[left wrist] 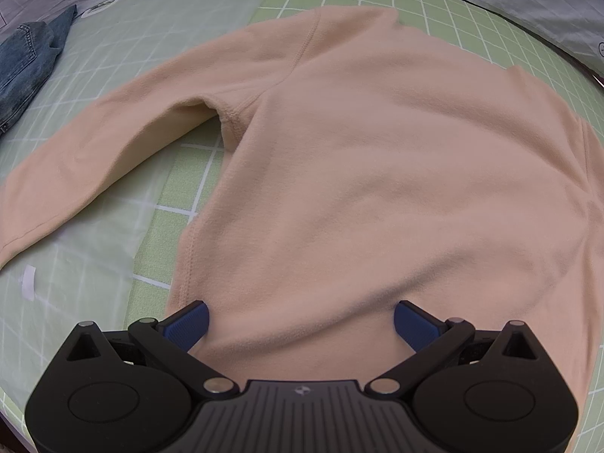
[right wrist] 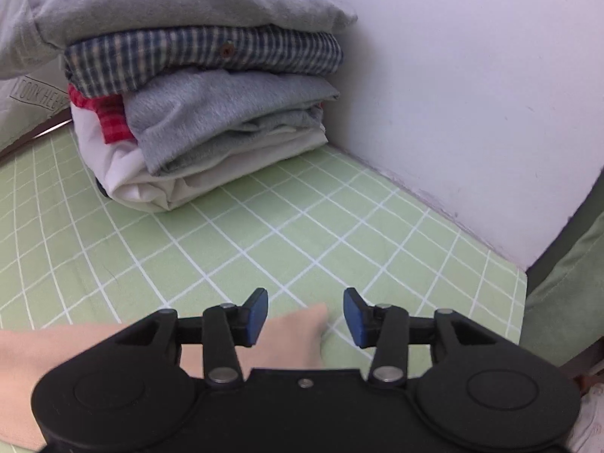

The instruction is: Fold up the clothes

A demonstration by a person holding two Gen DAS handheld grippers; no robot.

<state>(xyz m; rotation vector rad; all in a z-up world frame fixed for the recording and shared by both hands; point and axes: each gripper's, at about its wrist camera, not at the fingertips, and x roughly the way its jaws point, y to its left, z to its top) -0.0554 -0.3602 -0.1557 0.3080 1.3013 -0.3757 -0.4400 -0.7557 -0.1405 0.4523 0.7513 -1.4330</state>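
A peach fleece sweater (left wrist: 358, 158) lies flat on the green checked sheet (left wrist: 181, 192), one sleeve (left wrist: 94, 158) stretched out to the left. My left gripper (left wrist: 301, 326) is open, its blue pads (left wrist: 188, 324) standing over the sweater's near hem, holding nothing. In the right wrist view a corner of the same peach sweater (right wrist: 298, 334) lies between and under the fingers of my right gripper (right wrist: 306, 319), which is open and not closed on it.
A stack of folded clothes (right wrist: 211, 102) stands at the back by the white wall (right wrist: 472, 87). Blue denim (left wrist: 26, 60) lies at the far left. The sheet's right edge (right wrist: 523, 321) drops off beside a green cushion.
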